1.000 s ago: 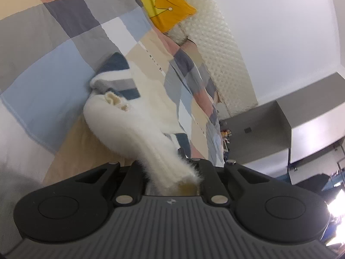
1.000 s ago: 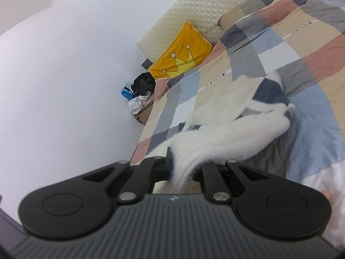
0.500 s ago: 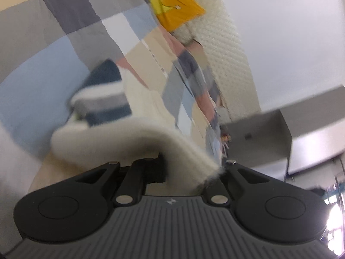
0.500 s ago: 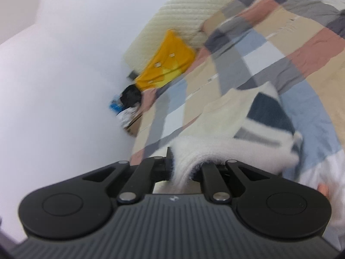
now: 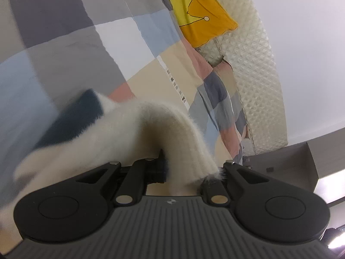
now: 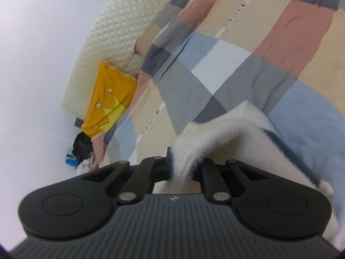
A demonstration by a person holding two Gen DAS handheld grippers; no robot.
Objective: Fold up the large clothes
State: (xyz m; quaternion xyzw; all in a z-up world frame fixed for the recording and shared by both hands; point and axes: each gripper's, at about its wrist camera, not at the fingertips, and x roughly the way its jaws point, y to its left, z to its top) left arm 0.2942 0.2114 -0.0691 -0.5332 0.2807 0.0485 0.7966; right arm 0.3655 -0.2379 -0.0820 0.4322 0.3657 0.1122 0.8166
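Gripping a fuzzy white sweater (image 5: 151,129) at two spots, we have both sets of fingers clamped tight on its knit, and it arches up off the patchwork quilt (image 5: 75,49) of the bed. Our left gripper (image 5: 185,172) pinches a ribbed cream edge, and only that view shows a dark blue panel (image 5: 75,120) on the sweater's left part, plus a grey cabinet (image 5: 301,161) past the bed's far corner. Our right gripper (image 6: 183,168) bites a thin fold of the same sweater (image 6: 226,133); that view alone shows a heap of dark and white clothes (image 6: 83,151) on the floor against the wall, beside the bed. Both views catch the yellow crown cushion (image 5: 198,13) leaning on the quilted cream headboard (image 5: 258,75). Ahead of the sweater the quilt lies flat and bare up to the cushion. The sweater's right part trails off the lower right of the right view, blurred.
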